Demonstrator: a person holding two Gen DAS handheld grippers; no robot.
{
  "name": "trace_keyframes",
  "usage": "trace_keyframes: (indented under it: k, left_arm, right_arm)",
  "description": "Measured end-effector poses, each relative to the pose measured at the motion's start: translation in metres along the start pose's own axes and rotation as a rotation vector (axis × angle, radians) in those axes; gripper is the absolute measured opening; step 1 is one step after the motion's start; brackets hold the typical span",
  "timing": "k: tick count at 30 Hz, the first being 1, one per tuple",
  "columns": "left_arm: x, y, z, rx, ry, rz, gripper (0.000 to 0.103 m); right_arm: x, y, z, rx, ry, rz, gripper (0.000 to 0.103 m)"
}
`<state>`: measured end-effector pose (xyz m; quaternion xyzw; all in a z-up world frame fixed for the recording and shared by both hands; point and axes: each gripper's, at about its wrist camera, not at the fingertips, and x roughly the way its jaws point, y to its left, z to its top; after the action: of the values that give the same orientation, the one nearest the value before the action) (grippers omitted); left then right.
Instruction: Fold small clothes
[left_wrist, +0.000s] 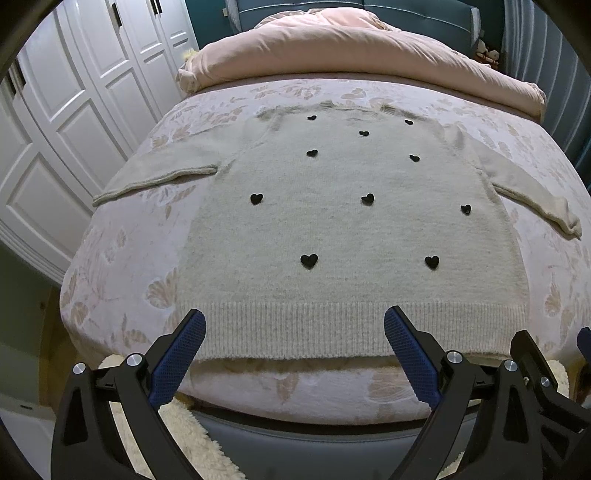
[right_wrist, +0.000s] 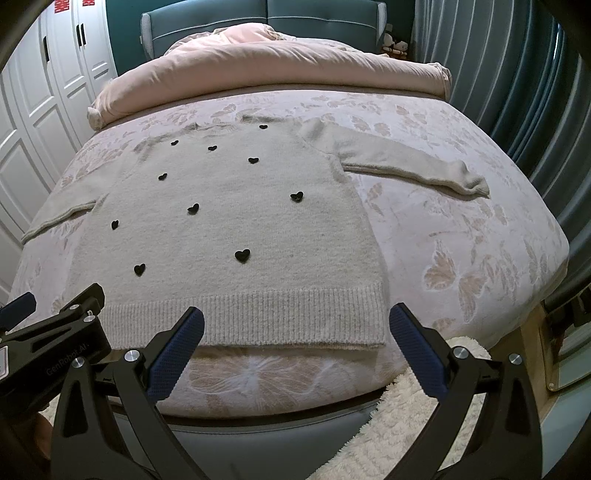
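A small cream knitted sweater (left_wrist: 332, 221) with black hearts lies flat and face up on the bed, both sleeves spread sideways, ribbed hem toward me; it also shows in the right wrist view (right_wrist: 236, 221). My left gripper (left_wrist: 295, 332) is open and empty, hovering just short of the hem's left half. My right gripper (right_wrist: 295, 328) is open and empty, near the hem's right half. The right gripper's body shows at the right edge of the left wrist view (left_wrist: 535, 369). The left gripper's body shows at the left of the right wrist view (right_wrist: 66, 325).
The bed (left_wrist: 122, 258) has a pink floral cover (right_wrist: 461, 240). A rolled pink duvet (left_wrist: 351, 48) lies across the far end before a teal headboard (right_wrist: 258, 18). White wardrobe doors (left_wrist: 74, 110) stand left, curtains (right_wrist: 517, 74) right. A fluffy white rug (right_wrist: 399, 424) lies at the bed's foot.
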<state>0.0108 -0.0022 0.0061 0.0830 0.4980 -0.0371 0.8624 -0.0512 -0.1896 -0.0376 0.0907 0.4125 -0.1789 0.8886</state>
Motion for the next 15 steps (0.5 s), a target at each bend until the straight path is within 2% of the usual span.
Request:
trace_keyframes:
  k: [15]
  left_arm:
    - [-0.0007, 0.0013, -0.0014, -0.002, 0.001, 0.004, 0.094]
  right_arm:
    - [0.0008, 0.0008, -0.0021, 0.002, 0.004, -0.001, 0.098]
